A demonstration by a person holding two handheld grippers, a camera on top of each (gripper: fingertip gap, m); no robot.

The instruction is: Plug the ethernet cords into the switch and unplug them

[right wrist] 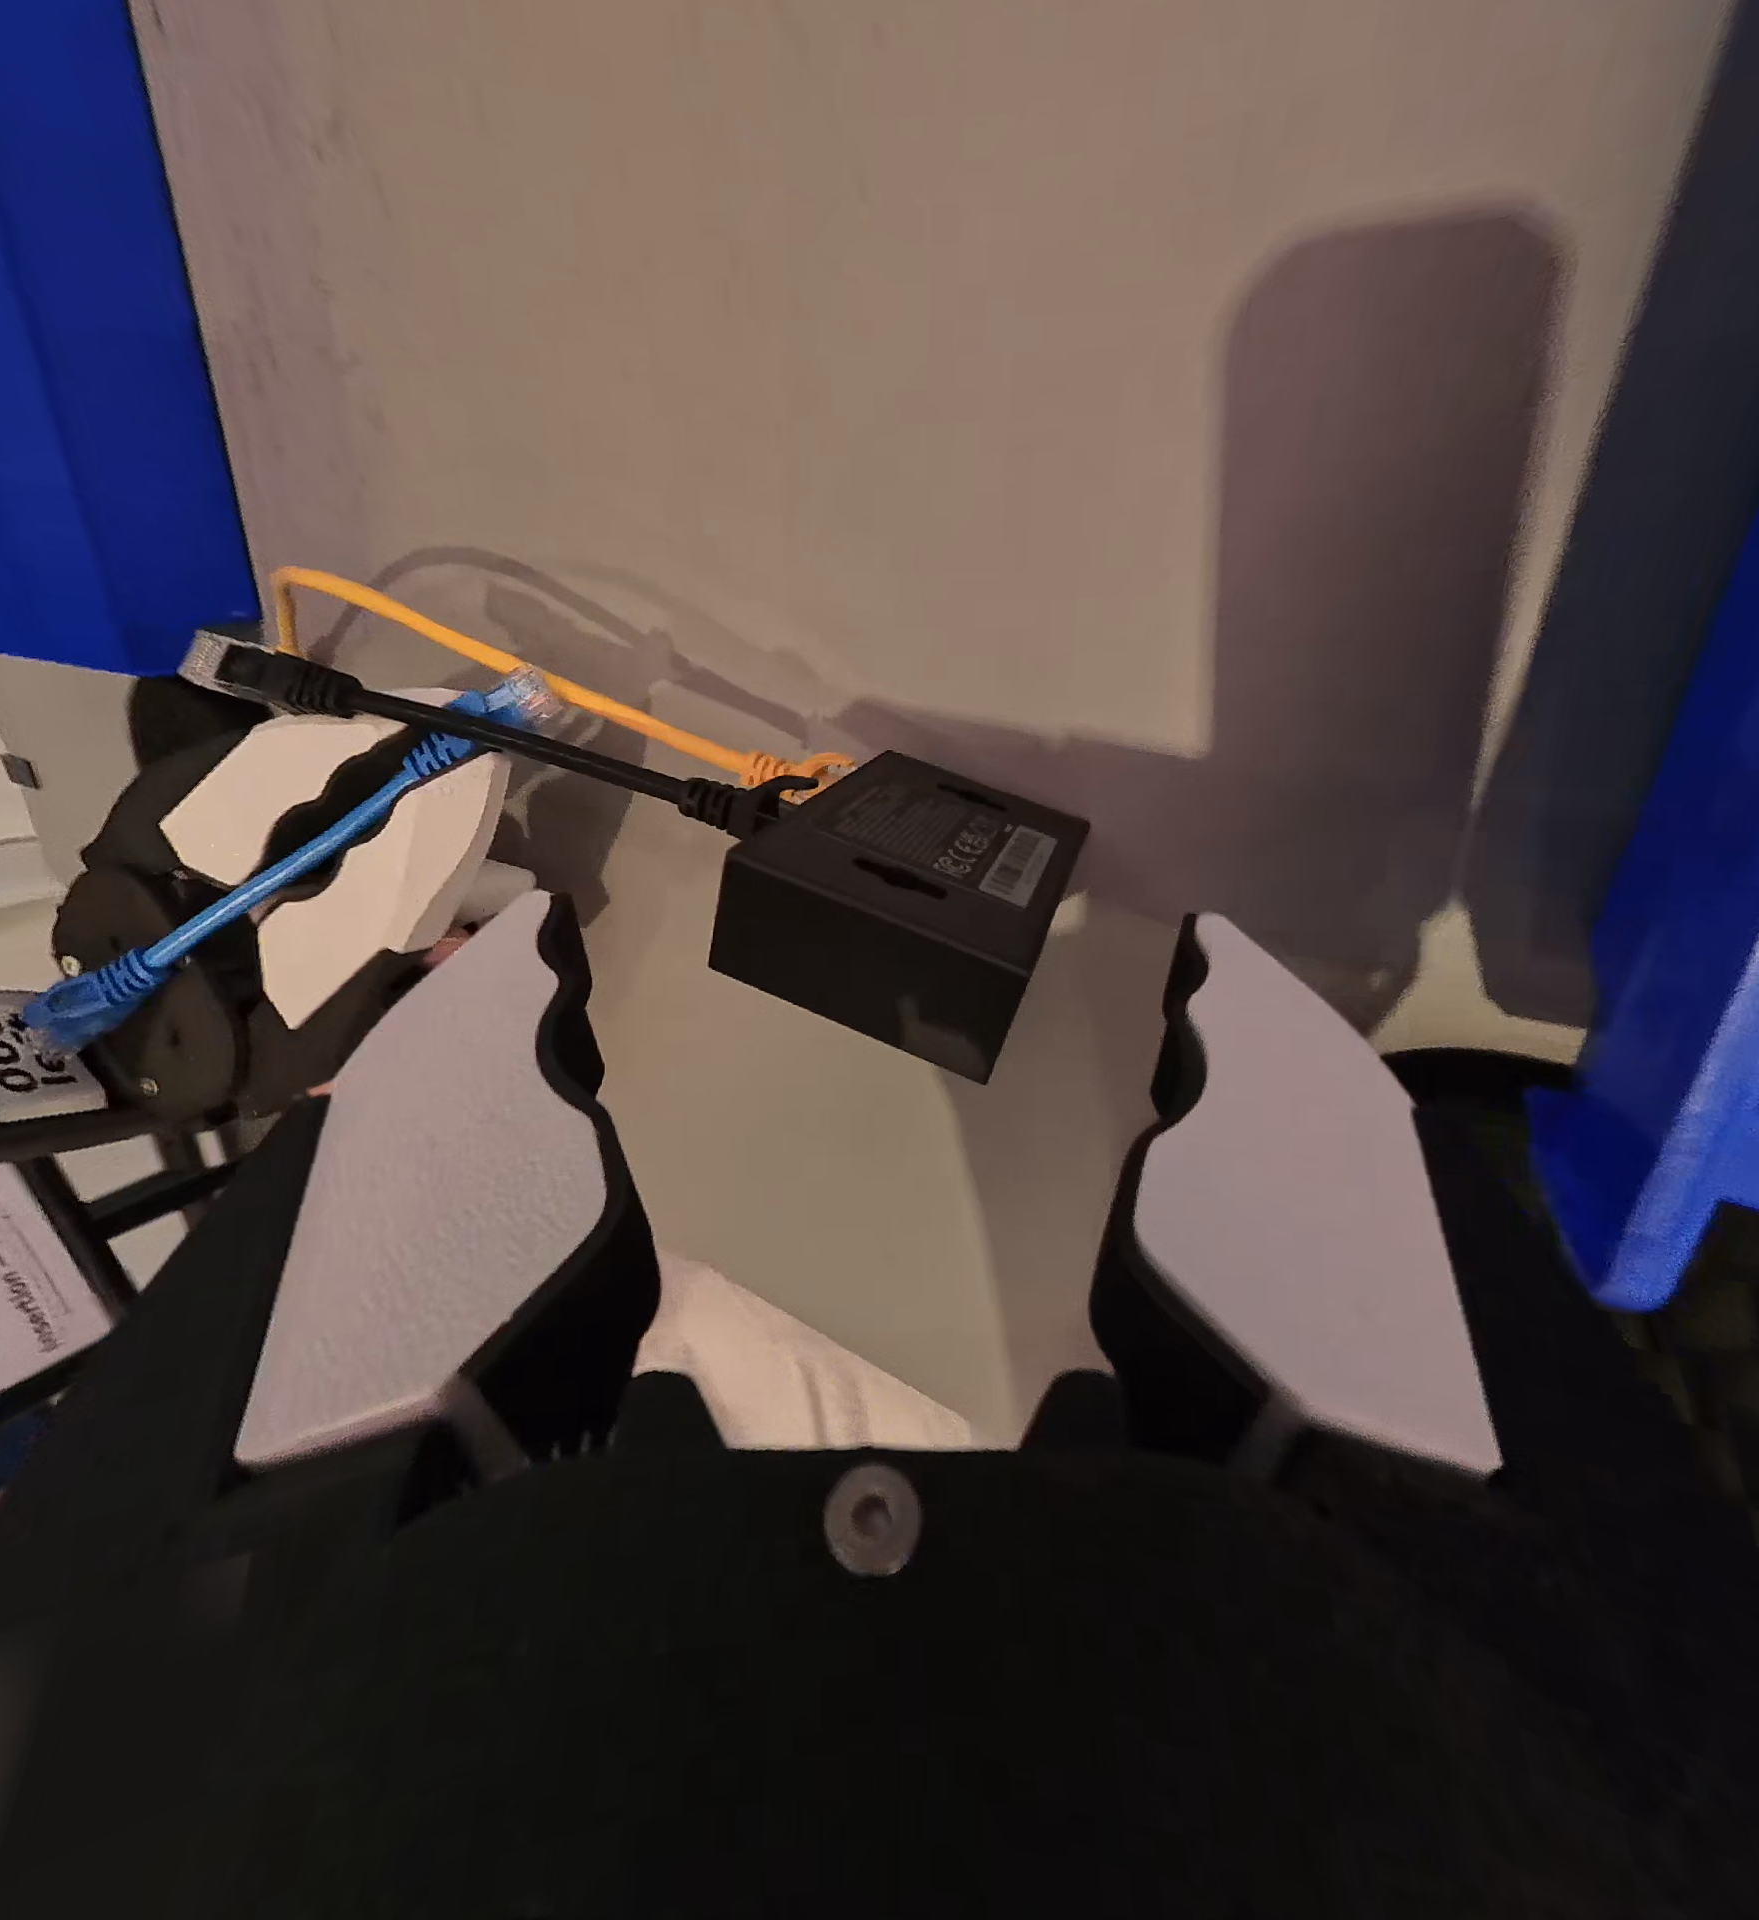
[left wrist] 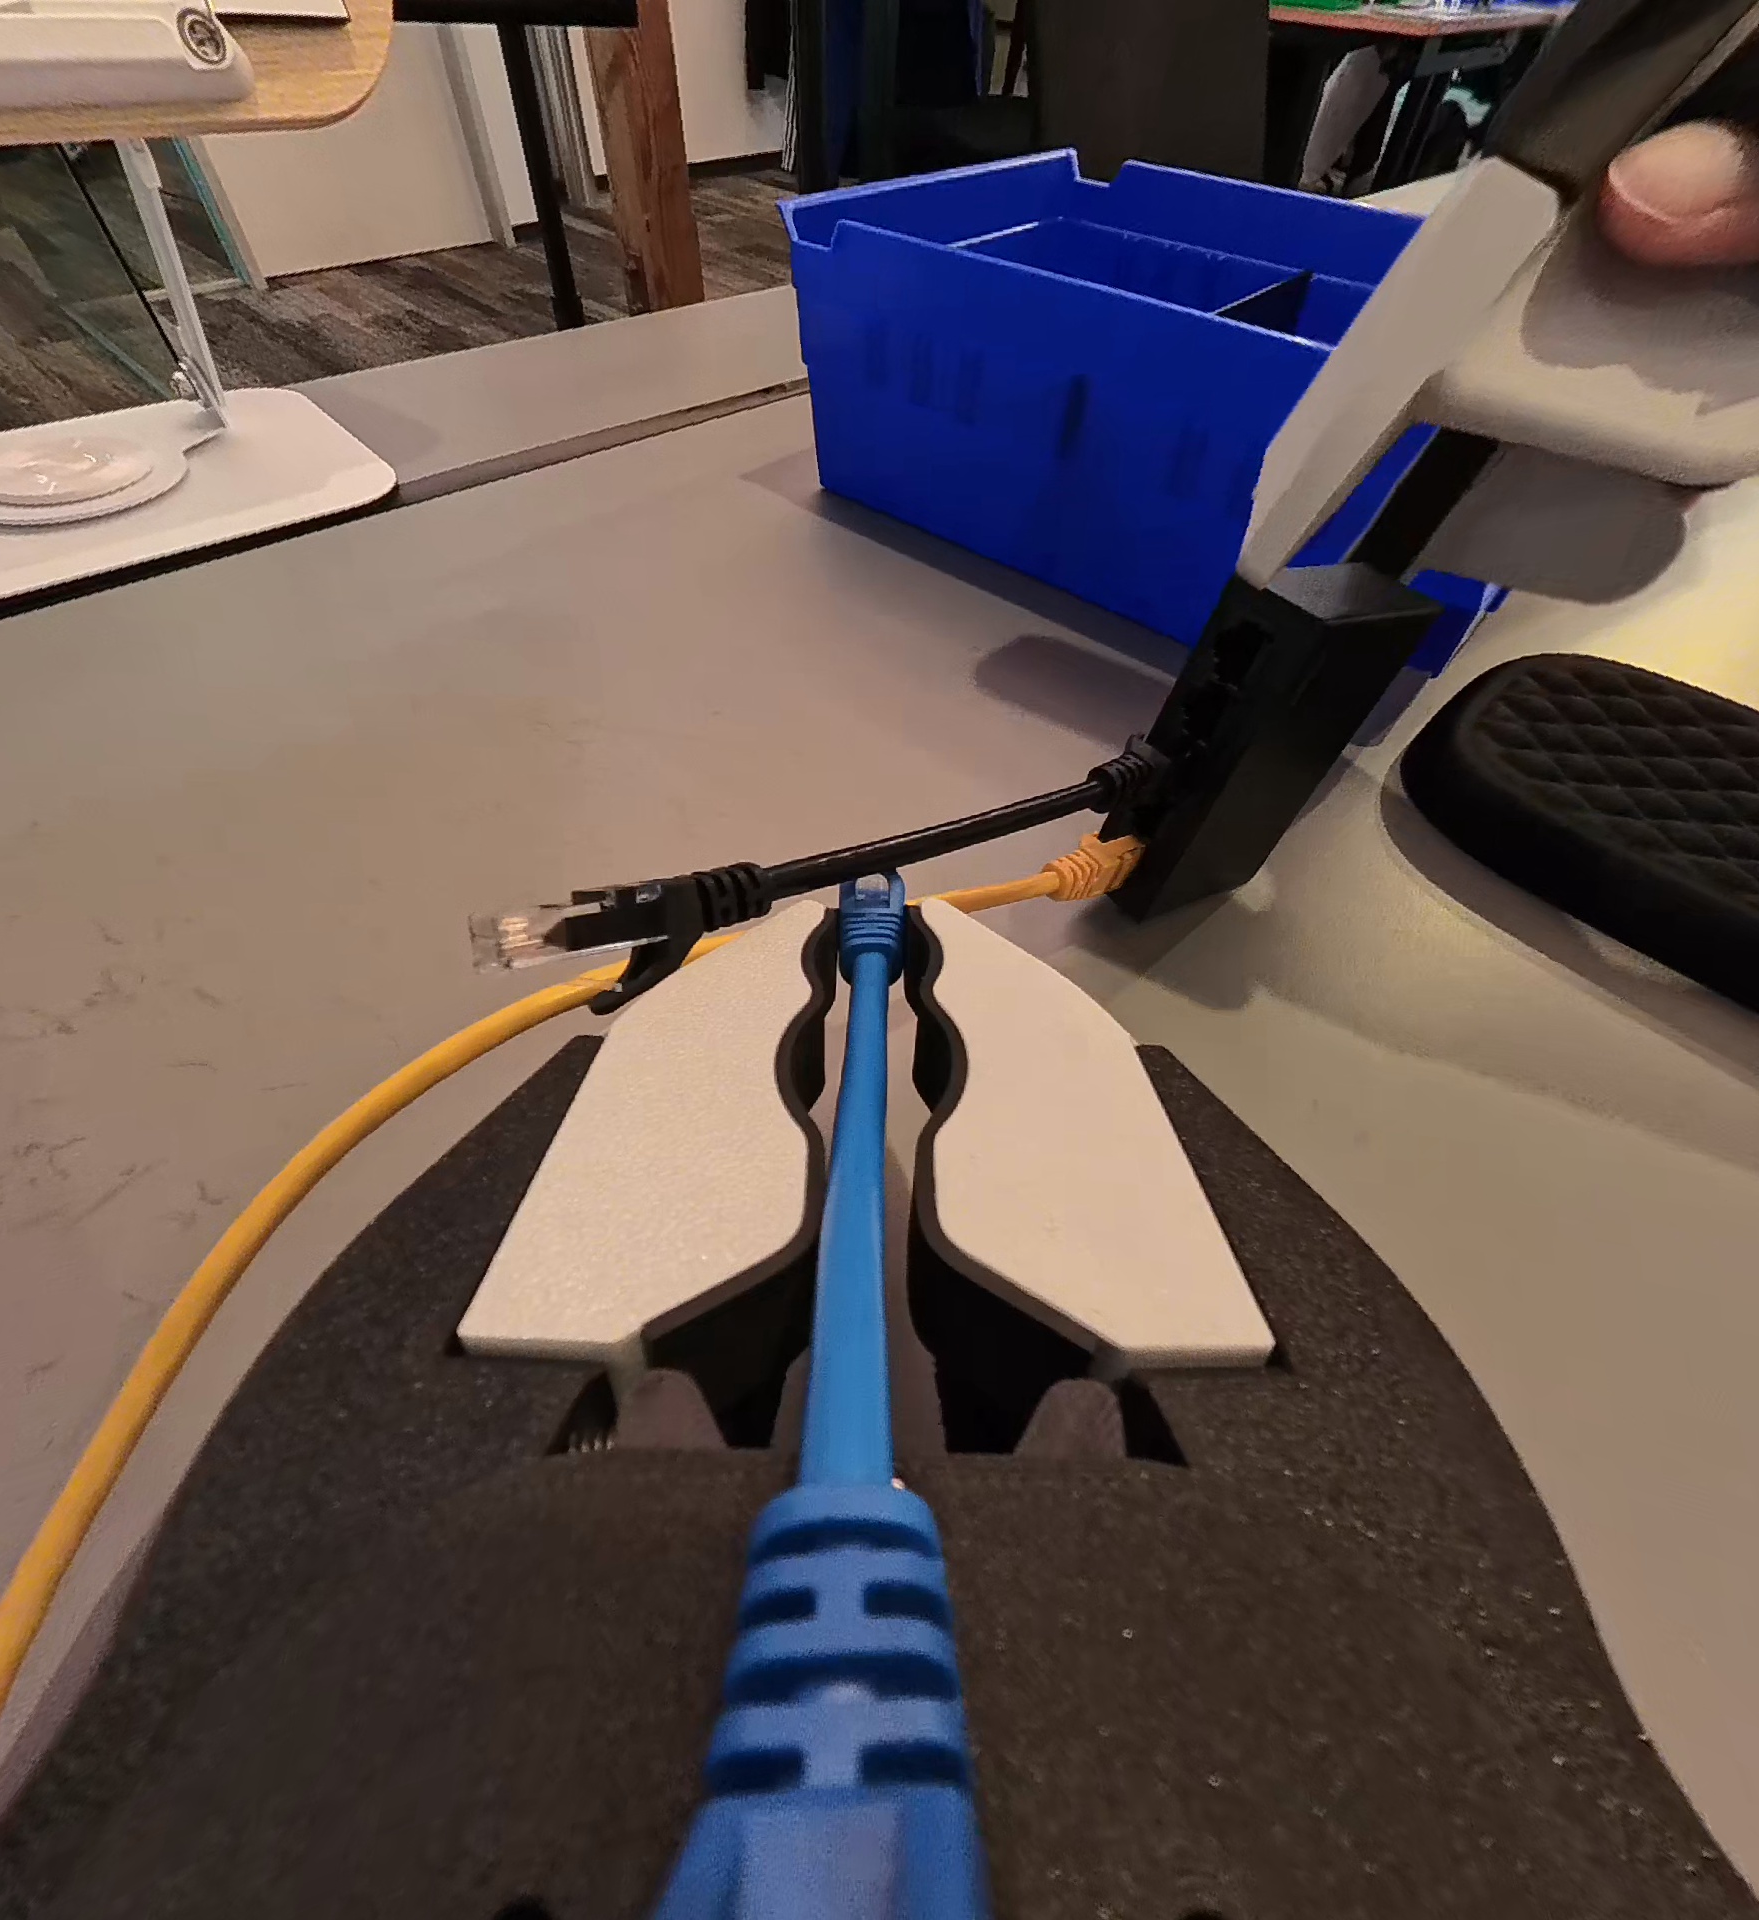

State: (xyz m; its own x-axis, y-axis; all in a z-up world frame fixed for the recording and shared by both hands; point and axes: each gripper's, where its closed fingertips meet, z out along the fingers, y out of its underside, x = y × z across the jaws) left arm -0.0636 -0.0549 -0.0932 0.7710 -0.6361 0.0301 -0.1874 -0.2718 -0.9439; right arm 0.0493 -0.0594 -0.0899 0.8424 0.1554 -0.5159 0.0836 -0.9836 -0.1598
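My left gripper (left wrist: 870,914) is shut on the blue cord (left wrist: 859,1091) just behind its front plug, which points toward the black switch (left wrist: 1239,748). The cord's other plug hangs loose close to the camera. The switch stands tilted on its edge on the grey table (left wrist: 439,727). A black cord (left wrist: 906,847) and a yellow cord (left wrist: 335,1132) are plugged into it, and the black cord's free plug (left wrist: 563,925) sticks out to the left. My right gripper (right wrist: 867,914) is open, just above the switch (right wrist: 885,914), whose labelled underside faces it.
A blue bin (left wrist: 1010,364) stands behind the switch, and blue bins (right wrist: 1706,727) flank it in the right wrist view. A black quilted pad (left wrist: 1633,810) lies to the right. A white stand base (left wrist: 127,468) sits at the far left.
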